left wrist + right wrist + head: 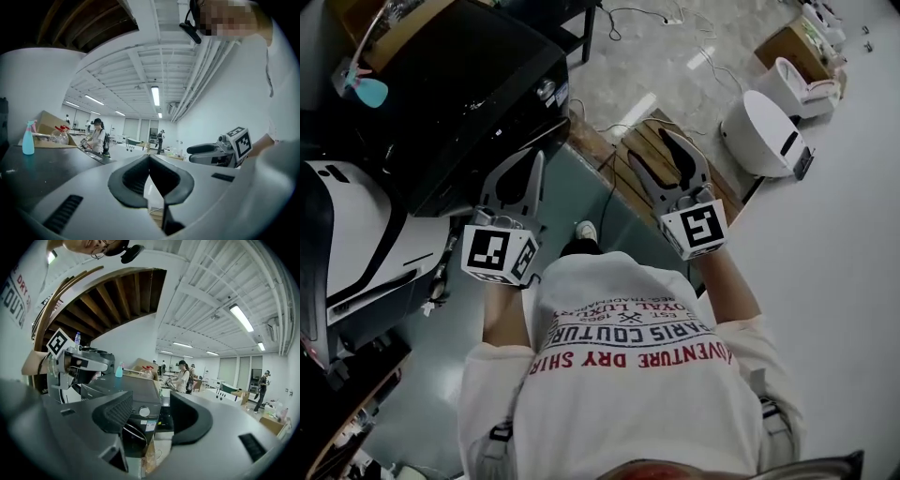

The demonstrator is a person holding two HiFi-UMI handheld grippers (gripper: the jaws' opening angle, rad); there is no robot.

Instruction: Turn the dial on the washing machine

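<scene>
Although the dial [144, 411] is seen at the top front of the washing machine [123, 391], its markings cannot be read. Clear of the machine, the right gripper [652, 148] is held open and empty; the left gripper [149, 158] is closed on nothing.
</scene>
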